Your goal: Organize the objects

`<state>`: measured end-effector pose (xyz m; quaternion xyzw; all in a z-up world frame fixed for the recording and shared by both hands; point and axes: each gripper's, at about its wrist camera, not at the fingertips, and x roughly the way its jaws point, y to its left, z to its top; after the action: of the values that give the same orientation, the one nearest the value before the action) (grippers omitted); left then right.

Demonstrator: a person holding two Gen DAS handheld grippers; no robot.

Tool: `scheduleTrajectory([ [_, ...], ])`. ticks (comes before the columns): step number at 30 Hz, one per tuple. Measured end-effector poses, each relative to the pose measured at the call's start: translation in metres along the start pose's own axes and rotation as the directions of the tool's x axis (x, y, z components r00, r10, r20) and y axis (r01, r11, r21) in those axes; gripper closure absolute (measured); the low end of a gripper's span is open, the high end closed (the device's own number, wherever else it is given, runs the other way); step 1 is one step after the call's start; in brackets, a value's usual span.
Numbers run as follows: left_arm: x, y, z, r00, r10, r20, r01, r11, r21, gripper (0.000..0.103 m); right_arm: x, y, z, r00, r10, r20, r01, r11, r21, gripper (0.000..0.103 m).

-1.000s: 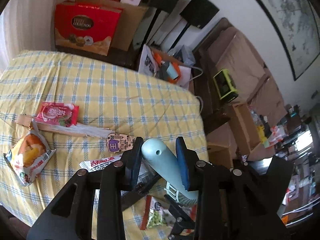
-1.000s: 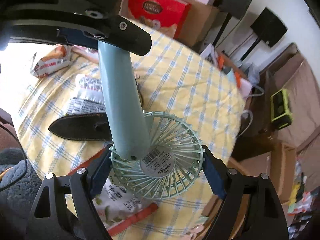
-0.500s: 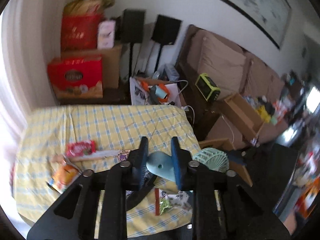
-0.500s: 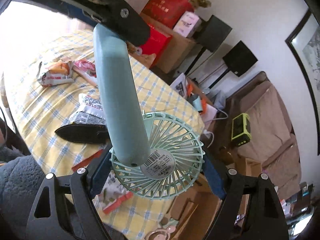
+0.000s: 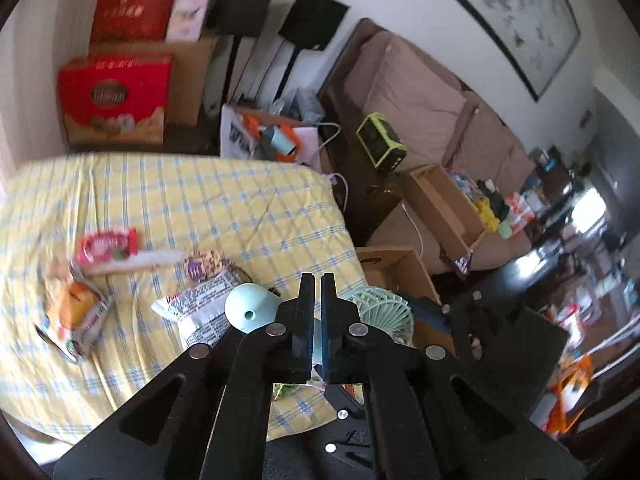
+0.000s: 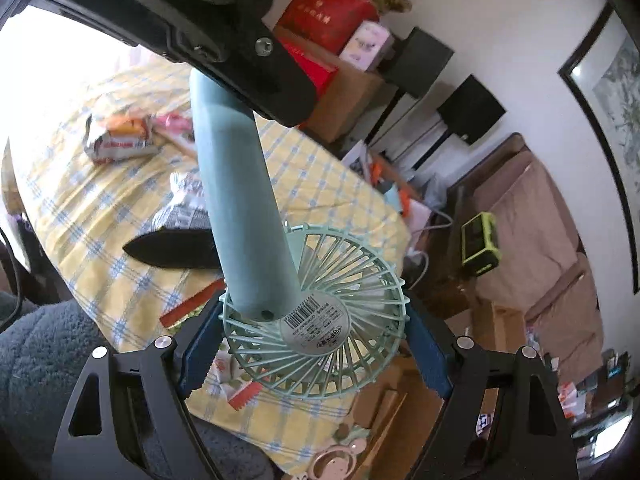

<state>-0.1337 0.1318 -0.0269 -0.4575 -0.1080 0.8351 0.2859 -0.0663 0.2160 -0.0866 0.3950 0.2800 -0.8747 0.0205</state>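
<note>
The handheld fan (image 6: pixel 316 320) hangs past the yellow checked table's edge (image 5: pixel 340 216) (open floor beyond), its round cage pinched across by the right gripper (image 6: pixel 312 344); the left gripper (image 5: pixel 317 280) is pressed together, empty, beside the handle.

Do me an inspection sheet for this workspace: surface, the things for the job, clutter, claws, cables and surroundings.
Surface: table under a yellow checked cloth.
Job's things: mint handheld fan, lifted off the cloth.
Clutter: orange snack packet, red packet, white printed packet, black pouch.
Claws: right claw clamped on the fan's round head; left claw has just closed, nothing between its jaws, the fan's handle beside it.
Cables: white cable beyond the table's edge; none seen on the cloth.
Surroundings: sofa, open cardboard box, red gift box, framed picture.
</note>
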Motion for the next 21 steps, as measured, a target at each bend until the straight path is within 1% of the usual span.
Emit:
scheduleTrajectory([
  [1, 0.002, 0.011, 0.0, 1.0, -0.016, 0.002, 0.016, 0.999, -0.038, 0.097, 0.003, 0.001, -0.001, 1.0, 0.009, 0.0, -0.009, 1.0, 0.002, 0.019],
  [2, 0.005, 0.024, -0.001, 0.999, -0.044, 0.007, 0.045, 0.994, -0.097, 0.095, 0.008, 0.003, -0.002, 1.0, 0.019, -0.007, -0.018, 1.0, 0.005, 0.019],
  [3, 0.008, 0.04, -0.001, 0.997, -0.075, 0.015, 0.076, 0.981, -0.18, 0.086, 0.011, 0.004, -0.003, 1.0, 0.022, -0.011, -0.021, 1.0, 0.005, 0.019],
  [4, 0.01, 0.054, -0.002, 0.996, -0.087, 0.025, 0.09, 0.964, -0.252, 0.071, 0.015, 0.006, -0.004, 1.0, 0.025, -0.017, -0.025, 1.0, 0.004, 0.019],
  [5, 0.011, 0.064, -0.004, 0.997, -0.077, 0.029, 0.082, 0.955, -0.286, 0.062, 0.017, 0.007, -0.006, 0.999, 0.029, -0.018, -0.028, 1.0, 0.006, 0.019],
  [6, 0.012, 0.072, -0.006, 0.998, -0.048, 0.032, 0.056, 0.944, -0.324, 0.051, 0.019, 0.008, -0.006, 0.999, 0.03, -0.019, -0.03, 0.999, 0.014, 0.019],
  [7, 0.013, 0.078, -0.009, 0.999, -0.037, 0.034, 0.047, 0.937, -0.347, 0.05, 0.021, 0.007, -0.007, 0.999, 0.035, -0.018, -0.034, 0.999, 0.025, 0.019],
  [8, 0.014, 0.082, -0.01, 0.999, -0.043, 0.033, 0.052, 0.932, -0.359, 0.05, 0.022, 0.007, -0.006, 0.999, 0.04, -0.021, -0.039, 0.999, 0.032, 0.019],
  [11, 0.022, 0.088, -0.016, 0.996, -0.09, 0.017, 0.089, 0.914, -0.397, 0.049, 0.021, 0.005, -0.004, 0.999, 0.031, -0.011, -0.031, 0.999, 0.045, 0.019],
  [14, 0.027, 0.089, -0.018, 0.994, -0.107, 0.016, 0.103, 0.893, -0.438, 0.045, 0.014, 0.007, 0.002, 1.0, 0.021, 0.014, -0.022, 0.999, 0.041, 0.019],
  [15, 0.029, 0.09, -0.018, 0.994, -0.108, 0.014, 0.103, 0.886, -0.452, 0.04, 0.01, 0.008, 0.003, 1.0, 0.021, 0.022, -0.022, 0.999, 0.039, 0.019],
  [17, 0.034, 0.095, -0.019, 0.995, -0.103, 0.008, 0.093, 0.866, -0.492, 0.039, 0.007, 0.013, 0.005, 1.0, 0.008, 0.009, -0.008, 1.0, 0.01, 0.019],
  [19, 0.043, 0.099, -0.02, 0.995, -0.101, -0.015, 0.079, 0.854, -0.515, 0.039, 0.011, 0.016, 0.005, 1.0, 0.001, -0.012, -0.001, 1.0, -0.008, 0.019],
  [21, 0.054, 0.098, -0.023, 0.992, -0.111, -0.067, 0.06, 0.854, -0.517, 0.039, 0.016, 0.015, 0.001, 0.999, 0.007, -0.035, -0.007, 1.0, -0.009, 0.019],
])
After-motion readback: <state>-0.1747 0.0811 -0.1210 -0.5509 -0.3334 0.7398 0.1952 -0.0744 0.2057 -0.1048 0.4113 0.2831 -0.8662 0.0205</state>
